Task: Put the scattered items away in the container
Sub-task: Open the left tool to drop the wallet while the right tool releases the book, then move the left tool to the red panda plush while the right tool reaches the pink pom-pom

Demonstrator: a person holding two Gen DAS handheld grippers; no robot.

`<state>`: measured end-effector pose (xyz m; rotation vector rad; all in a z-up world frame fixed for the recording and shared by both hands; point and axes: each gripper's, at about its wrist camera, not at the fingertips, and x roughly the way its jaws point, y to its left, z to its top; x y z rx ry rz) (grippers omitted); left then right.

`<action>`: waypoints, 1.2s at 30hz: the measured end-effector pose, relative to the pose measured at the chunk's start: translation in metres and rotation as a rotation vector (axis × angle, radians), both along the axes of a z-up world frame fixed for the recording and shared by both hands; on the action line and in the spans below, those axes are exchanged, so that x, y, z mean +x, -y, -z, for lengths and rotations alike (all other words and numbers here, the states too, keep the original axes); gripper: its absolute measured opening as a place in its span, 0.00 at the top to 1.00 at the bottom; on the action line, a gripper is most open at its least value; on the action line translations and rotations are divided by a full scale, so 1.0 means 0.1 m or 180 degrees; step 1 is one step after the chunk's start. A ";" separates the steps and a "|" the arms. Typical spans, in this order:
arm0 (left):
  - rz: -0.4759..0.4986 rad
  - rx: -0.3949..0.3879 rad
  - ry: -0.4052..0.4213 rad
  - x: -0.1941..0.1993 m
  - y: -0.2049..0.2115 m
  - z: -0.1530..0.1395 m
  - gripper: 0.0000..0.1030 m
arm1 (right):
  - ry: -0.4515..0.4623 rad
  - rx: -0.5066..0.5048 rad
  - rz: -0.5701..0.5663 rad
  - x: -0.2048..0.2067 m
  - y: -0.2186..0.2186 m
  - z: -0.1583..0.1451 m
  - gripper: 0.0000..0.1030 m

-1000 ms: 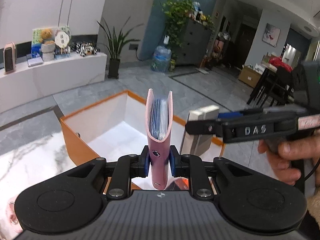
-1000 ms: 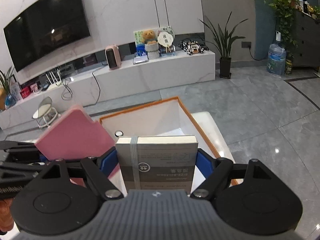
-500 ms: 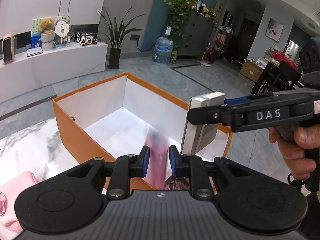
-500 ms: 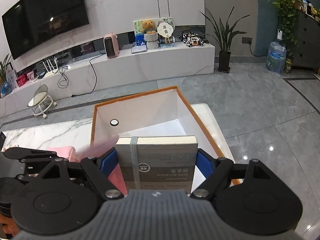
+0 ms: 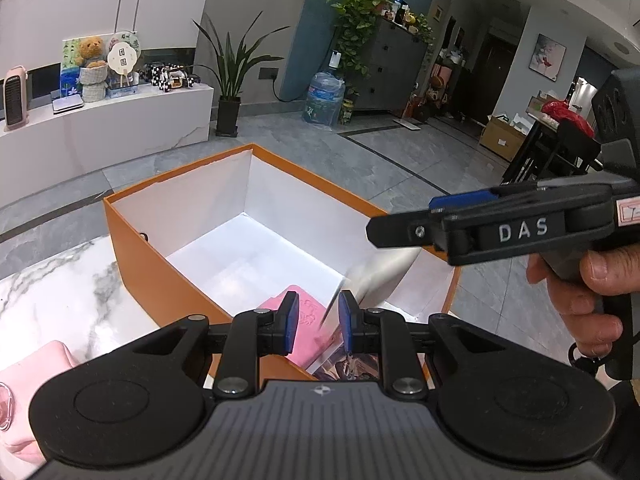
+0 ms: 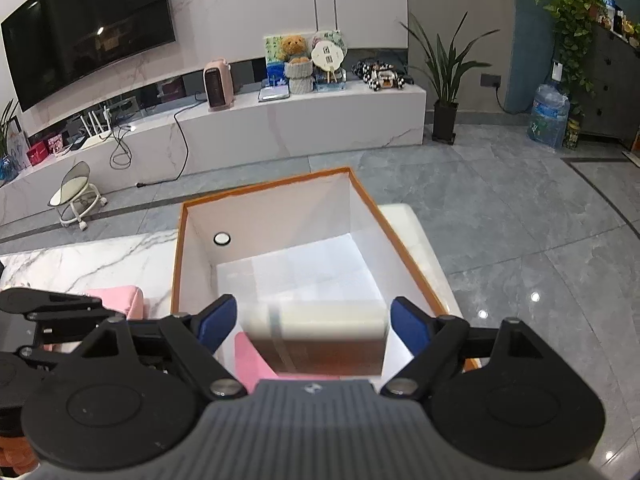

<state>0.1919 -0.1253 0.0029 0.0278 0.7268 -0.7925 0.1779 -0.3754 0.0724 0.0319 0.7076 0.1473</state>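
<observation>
The box [image 6: 178, 264] is orange outside and white inside, the wallet [image 5: 310, 322] pink, and the table [image 5: 68, 288] white marble with grey veins.

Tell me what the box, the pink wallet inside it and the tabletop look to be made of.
Box: likely rigid cardboard, matte orange outside, white inside, with thin straight walls and crisp folded corners. Pink wallet: probably faux leather, smooth with a faint embossed pattern; could be real leather. Tabletop: marble or a marble-look slab, glossy white with grey veins.
</observation>
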 end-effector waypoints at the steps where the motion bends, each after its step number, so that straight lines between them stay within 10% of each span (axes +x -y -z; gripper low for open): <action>1: -0.0002 0.0003 0.0001 0.00 0.00 0.00 0.77 | 0.0008 -0.0002 0.0012 0.00 0.00 0.00 0.10; 36: -0.0832 -0.0057 0.0206 -0.62 -1.53 -0.51 0.73 | 0.0373 -0.0131 -0.0627 -0.19 -0.83 -0.08 0.10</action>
